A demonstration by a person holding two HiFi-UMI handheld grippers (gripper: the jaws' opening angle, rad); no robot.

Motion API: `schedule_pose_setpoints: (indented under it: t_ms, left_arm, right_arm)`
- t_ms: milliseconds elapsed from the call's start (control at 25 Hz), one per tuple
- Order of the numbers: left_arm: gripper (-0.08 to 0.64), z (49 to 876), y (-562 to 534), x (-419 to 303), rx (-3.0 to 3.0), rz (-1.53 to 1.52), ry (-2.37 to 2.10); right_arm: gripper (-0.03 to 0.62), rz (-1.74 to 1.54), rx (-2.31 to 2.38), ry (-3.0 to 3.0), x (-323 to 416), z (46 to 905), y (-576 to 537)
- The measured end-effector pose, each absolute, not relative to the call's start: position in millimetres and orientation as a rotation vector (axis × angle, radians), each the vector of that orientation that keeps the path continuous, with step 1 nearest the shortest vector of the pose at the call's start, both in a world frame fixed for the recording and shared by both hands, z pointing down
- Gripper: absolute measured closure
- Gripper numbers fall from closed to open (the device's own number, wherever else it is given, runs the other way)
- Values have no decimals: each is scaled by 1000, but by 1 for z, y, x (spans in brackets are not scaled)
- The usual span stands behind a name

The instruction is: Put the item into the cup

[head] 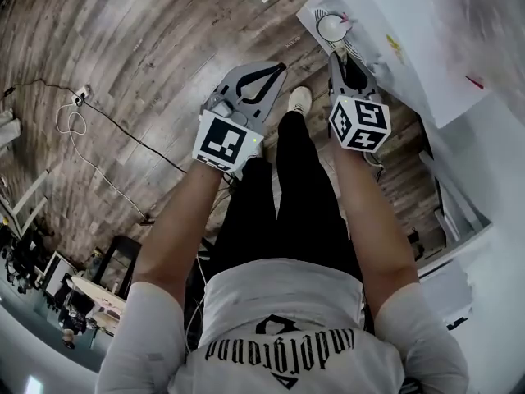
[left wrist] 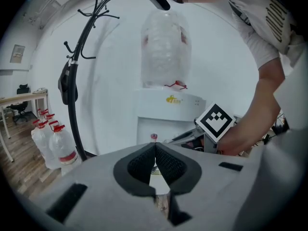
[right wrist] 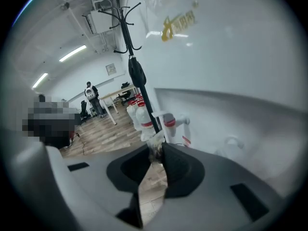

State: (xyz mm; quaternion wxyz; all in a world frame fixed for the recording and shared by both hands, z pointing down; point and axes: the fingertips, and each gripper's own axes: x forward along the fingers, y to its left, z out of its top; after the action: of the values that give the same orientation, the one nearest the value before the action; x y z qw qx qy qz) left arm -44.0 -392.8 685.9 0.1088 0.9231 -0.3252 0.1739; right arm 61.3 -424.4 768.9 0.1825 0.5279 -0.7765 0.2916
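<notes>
Pinching small crinkly clear-wrapped item (right wrist: 155, 139) by tiny corner, right gripper (right wrist: 157, 149) hangs close to white round cup (head: 332, 27). Item could slip and miss cup. Left gripper (left wrist: 155, 149) jaws pressed together, nothing inside.

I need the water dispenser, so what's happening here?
A person stands at the dispenser with a gripper in each hand. The right gripper has its jaws pinched on a small crinkly packet, close to the white cup on the dispenser. The left gripper has its jaws shut on nothing, out over the floor. The packet is not yet in the cup.
</notes>
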Motion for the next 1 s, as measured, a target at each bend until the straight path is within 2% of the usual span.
schedule_pose_setpoints:
  t_ms: [360,720,880,1000]
  left_arm:
    - [538,747,-428,-37,2661,525,-953]
    - [529,761,-434,-37,2642,518,-963]
    - [528,761,-432,-36,2641,519,-957]
    - [525,759,-431,-34,2649,515,-951]
  right_arm:
    - [515,818,1529,-2083,62,830,-455]
    - [514,827,1520,-2043,60,861,-472]
    - [493,859,1533,-2018,63,868,-475]
    - [440,874,1513,-2019,62,872,-477]
